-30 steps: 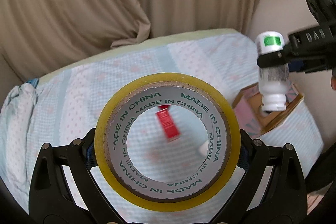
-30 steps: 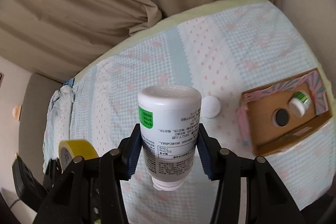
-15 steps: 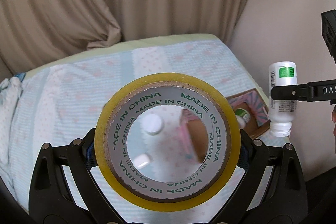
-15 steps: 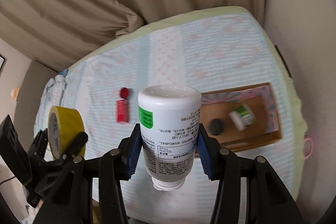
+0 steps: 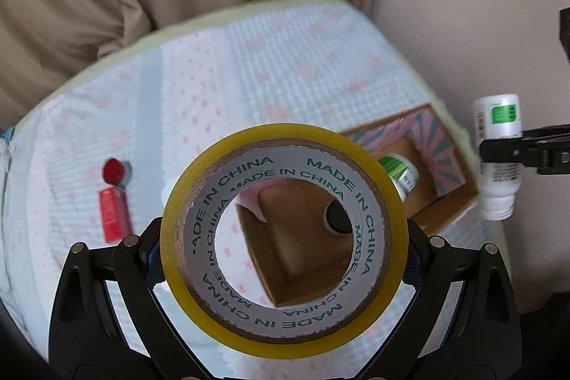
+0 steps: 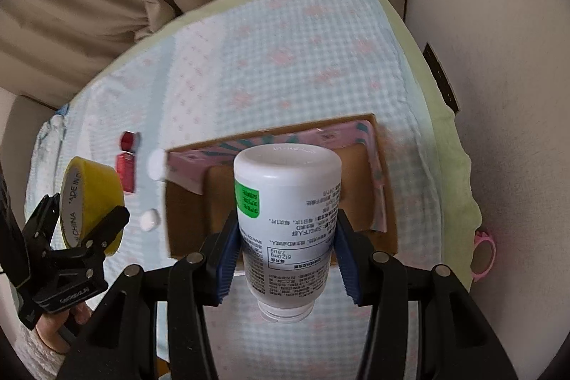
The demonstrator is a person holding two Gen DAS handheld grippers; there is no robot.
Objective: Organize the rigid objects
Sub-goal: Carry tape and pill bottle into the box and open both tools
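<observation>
Fingers pinch our tape roll, right ones bottle; carrying to box, probably drop next.

The grey inner core of the yellow tape roll carries "MADE IN CHINA" in green capitals, repeated all round the ring in two rows; in the right wrist view only "ADE IN" and "CHINA" show on its side face. The white bottle bears a green label patch and dense black print, upside down and too small to read. Pale lettering on the left hand-held gripper body is illegible.
</observation>
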